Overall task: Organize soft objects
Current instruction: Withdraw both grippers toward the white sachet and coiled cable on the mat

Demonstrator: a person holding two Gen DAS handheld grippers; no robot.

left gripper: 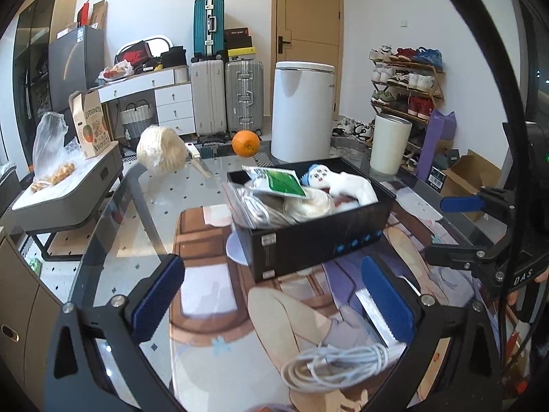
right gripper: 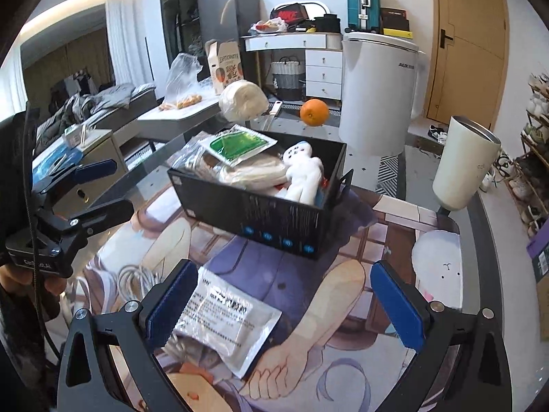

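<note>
Nearest the right gripper (right gripper: 286, 304), whose jaws stand wide apart and empty, a flat white sachet (right gripper: 228, 316) lies on the printed mat (right gripper: 308, 274), touching the inner face of the left-hand pad. It looks light, limp and slick-skinned, so pinching across a short edge seems safer than pressing on the smooth middle, where the pads might slide. Just beside it sits a coiled white cable (left gripper: 338, 365), close under the left gripper (left gripper: 274, 304), which is also spread fully open with nothing between its pads. The coil is springy and loose; closing over the whole bundle should keep its loops from spilling. Farther on, the black box (right gripper: 267, 206) already holds a white plush doll (right gripper: 305, 171), a green-labelled packet (right gripper: 240, 144) and what may be more bagged cord, though that part is crumpled and unclear. Beyond the box an orange (right gripper: 314, 112) rests on the glass table (left gripper: 171, 185).
</note>
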